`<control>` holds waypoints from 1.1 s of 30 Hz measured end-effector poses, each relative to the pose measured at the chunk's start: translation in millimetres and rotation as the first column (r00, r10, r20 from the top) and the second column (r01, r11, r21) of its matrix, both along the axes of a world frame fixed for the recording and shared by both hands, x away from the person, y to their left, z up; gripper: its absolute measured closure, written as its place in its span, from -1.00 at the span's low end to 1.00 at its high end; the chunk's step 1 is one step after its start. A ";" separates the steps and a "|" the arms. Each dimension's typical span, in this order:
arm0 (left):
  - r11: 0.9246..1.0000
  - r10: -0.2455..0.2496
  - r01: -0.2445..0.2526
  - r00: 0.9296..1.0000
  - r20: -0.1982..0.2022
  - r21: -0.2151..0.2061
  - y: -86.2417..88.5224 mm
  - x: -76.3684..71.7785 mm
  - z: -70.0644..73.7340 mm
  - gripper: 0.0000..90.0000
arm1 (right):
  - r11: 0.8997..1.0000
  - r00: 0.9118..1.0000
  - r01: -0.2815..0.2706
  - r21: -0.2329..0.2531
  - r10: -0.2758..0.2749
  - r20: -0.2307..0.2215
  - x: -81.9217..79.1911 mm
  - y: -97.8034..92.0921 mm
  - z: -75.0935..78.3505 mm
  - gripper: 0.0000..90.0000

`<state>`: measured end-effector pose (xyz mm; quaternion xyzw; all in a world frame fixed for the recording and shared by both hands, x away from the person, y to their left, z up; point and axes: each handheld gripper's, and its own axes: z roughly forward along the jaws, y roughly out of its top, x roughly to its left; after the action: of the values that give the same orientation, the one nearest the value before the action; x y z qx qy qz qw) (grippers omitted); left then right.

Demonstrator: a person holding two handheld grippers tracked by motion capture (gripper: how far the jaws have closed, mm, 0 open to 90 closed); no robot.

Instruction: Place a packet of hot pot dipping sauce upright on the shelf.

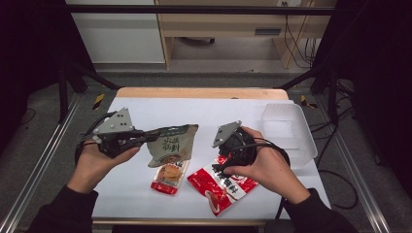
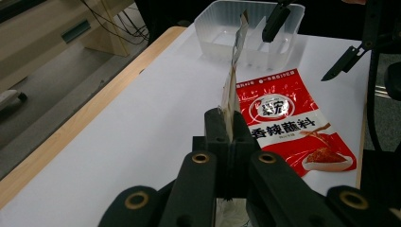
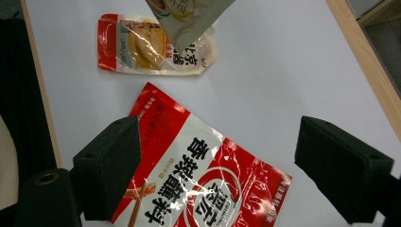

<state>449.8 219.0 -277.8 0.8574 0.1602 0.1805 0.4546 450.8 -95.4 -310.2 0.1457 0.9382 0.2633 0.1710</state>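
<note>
Your left claw [image 1: 145, 137] is clenched on the edge of the tan snack pouch [image 1: 172, 144], holding it up off the desk [image 1: 145, 109], just left of the big red packet [image 3: 198, 184]. Your right claw [image 3: 217, 175] is spread wide right over that red packet. A small red-and-clear pack [image 3: 142, 45] sits beside it, and the clear tray [image 1: 286, 131] lies beyond.
</note>
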 end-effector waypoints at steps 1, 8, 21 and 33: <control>1.000 -0.004 0.004 1.000 -0.002 0.000 -1.4 1.2 -0.9 1.00 | 1.000 1.000 0.000 0.000 0.000 0.000 0.0 0.0 0.0 -0.62; 0.999 -0.021 0.022 1.000 -0.014 0.032 -13.8 8.7 -6.1 1.00 | 1.000 1.000 0.002 -0.001 -0.002 -0.006 7.1 -1.4 2.0 -0.58; 0.993 -0.079 0.080 0.997 -0.014 0.082 -42.3 15.4 -11.7 1.00 | 1.000 1.000 -0.020 -0.015 0.021 0.008 14.6 0.6 11.5 -0.63; 0.986 -0.134 0.136 0.991 -0.024 0.096 -59.5 10.9 -17.0 1.00 | 1.000 1.000 -0.018 0.003 0.018 0.019 18.9 -0.8 10.6 -0.31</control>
<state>460.7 159.5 -294.8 0.8889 0.0965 0.1494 0.4221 469.7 -96.2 -299.6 0.1352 0.9374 0.2677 0.1771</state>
